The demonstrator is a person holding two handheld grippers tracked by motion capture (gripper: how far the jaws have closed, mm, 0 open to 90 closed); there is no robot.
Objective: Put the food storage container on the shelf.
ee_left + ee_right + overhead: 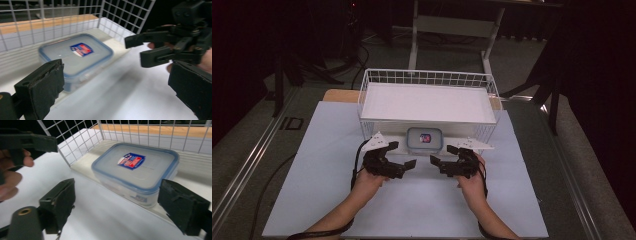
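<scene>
On the white table [412, 210], just in front of a white wire basket [428, 77], two hand-held grippers face each other with a gap between them. Under the basket's white shelf [427, 102], in the lower level at the front edge, sits a clear plastic food container [425, 139] with a blue-rimmed lid and a red and blue label in the middle of the lid. It rests flat on the basket's white floor, and its front side reaches about to the open front of the basket.

The left gripper [408, 154] stays at the left of the container, a little nearer to the person. Its two black jaws stand wide apart and nothing is between them. From the left gripper view, the container [75, 58] lies beyond the padded jaws, apart from both, and it looks a little blurred. The other gripper shows in this view at the upper right, with its jaws also spread.

The right gripper [441, 156] stays at the right of the container, also a little nearer to the person. Its jaws are open wide and they hold nothing. From the right gripper view, the container [136, 171] is ahead, between the lines of the two pads but not touched by them. The wire wall [75, 142] of the basket rises behind it and at its left side.
</scene>
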